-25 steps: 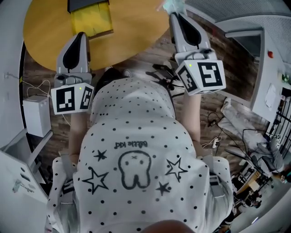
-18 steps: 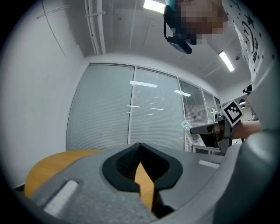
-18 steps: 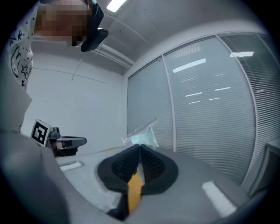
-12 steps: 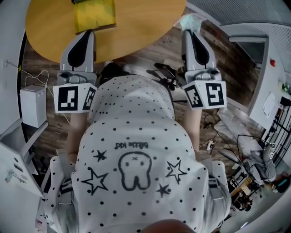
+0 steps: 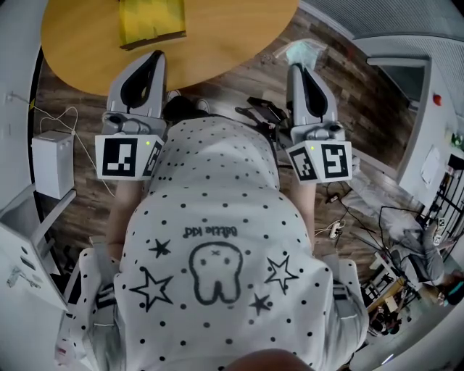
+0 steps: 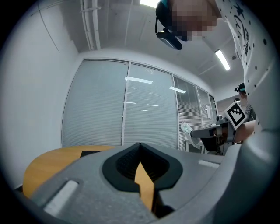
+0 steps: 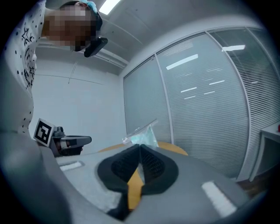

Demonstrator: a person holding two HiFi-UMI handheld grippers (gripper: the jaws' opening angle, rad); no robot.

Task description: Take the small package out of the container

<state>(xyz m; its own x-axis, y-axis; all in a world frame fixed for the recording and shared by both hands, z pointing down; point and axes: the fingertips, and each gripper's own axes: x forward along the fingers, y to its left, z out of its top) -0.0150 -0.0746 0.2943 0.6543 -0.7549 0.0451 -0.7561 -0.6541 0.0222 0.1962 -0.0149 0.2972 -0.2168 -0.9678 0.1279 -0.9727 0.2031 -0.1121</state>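
A yellow open container [image 5: 151, 22] sits on the round wooden table [image 5: 217, 43] at the top of the head view. My right gripper [image 5: 301, 67] is shut on a small clear, pale-teal package [image 5: 303, 49], held in the air beyond the table's right edge, above the floor. In the right gripper view the package [image 7: 142, 135] sticks out past the closed jaws of that gripper [image 7: 140, 148]. My left gripper [image 5: 151, 58] hovers at the table's near edge, below the container, with its jaws together and nothing between them [image 6: 140, 146].
A white box [image 5: 52, 174] with cables stands on the wood floor at the left. Black cables [image 5: 261, 116] lie between the grippers. Bags, wires and clutter [image 5: 406, 239] fill the right side. Frosted glass partitions [image 6: 131, 109] ring the room.
The right gripper, still holding the package, has drawn back from the table and sits lower in the head view. The left gripper has drifted slightly right; its jaws stay together.
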